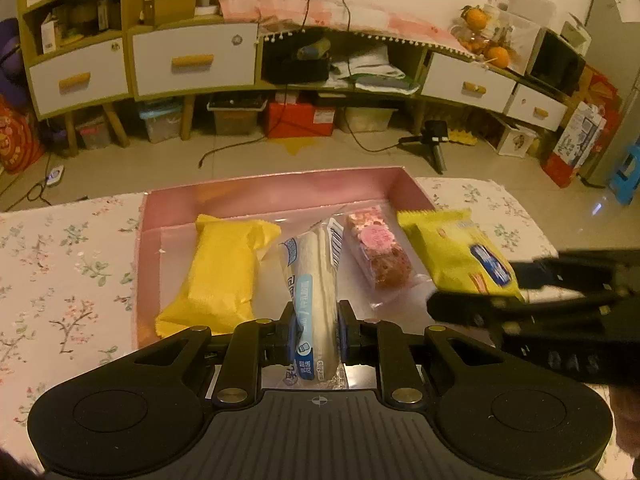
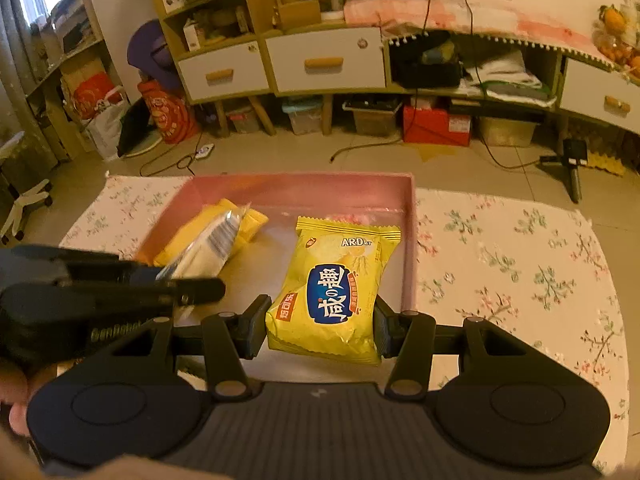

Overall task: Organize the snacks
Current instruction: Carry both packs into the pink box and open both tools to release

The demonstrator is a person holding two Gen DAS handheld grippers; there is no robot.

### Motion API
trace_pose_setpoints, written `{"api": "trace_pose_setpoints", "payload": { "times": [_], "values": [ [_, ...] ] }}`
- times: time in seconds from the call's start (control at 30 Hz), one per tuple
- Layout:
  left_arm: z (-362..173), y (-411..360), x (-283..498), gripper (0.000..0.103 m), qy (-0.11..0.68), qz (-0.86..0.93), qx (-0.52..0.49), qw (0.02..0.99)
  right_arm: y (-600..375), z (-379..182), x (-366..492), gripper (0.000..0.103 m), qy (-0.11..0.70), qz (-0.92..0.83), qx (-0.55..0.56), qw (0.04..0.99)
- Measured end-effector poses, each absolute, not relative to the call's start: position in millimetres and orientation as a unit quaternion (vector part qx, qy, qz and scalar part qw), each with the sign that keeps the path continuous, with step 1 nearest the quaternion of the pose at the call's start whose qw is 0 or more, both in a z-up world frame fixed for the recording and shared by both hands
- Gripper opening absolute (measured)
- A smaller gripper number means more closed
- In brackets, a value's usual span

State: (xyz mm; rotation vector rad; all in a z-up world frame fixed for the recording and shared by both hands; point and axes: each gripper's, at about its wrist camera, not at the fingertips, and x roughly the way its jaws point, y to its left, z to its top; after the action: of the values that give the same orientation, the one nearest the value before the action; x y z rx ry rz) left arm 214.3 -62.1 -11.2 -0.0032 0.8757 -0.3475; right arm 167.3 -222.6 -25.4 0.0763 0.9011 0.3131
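Left gripper (image 1: 318, 330) level, fingers forward, jaws clamped narrow on a white bread packet (image 1: 314, 280). Right gripper (image 2: 320, 326) alongside, jaws wider, pinching the near end of a yellow biscuit bag (image 2: 334, 286).

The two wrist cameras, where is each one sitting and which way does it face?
Left wrist: rides behind the left gripper, facing the pink tray; its fingers clamp a white bread packet; the right gripper crosses in.
Right wrist: rides behind the right gripper, same direction, clamping a yellow snack bag; the left gripper shows.
Shared: tray, both packets, floral tablecloth.
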Motion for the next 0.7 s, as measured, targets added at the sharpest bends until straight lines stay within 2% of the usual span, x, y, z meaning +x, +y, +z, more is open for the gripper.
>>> {"api": "trace_pose_setpoints", "payload": {
  "times": [0.4,0.5,0.57,0.63,0.7],
  "values": [
    [-23.9,-74.6,227.2,0.019,0.428,-0.155,0.008,0.89,-219.1,-27.1,171.0,0.049,0.444,0.158,0.04,0.881],
    [-19.8,-74.5,224.7,0.023,0.418,-0.16,0.007,0.894,-221.2,-25.9,170.6,0.051,0.444,0.155,0.044,0.882],
    [-16.4,-73.1,223.8,0.027,0.418,-0.161,0.002,0.894,-224.4,-23.6,170.2,0.059,0.441,0.151,0.05,0.883],
    [-12.1,-71.2,221.3,0.04,0.414,-0.16,0.001,0.896,-228.3,-21.4,168.6,0.067,0.438,0.146,0.06,0.885],
    [-7.8,-69.7,217.1,0.048,0.408,-0.162,0.001,0.899,-231.2,-17.9,165.4,0.068,0.435,0.146,0.069,0.886]
  ]
}}
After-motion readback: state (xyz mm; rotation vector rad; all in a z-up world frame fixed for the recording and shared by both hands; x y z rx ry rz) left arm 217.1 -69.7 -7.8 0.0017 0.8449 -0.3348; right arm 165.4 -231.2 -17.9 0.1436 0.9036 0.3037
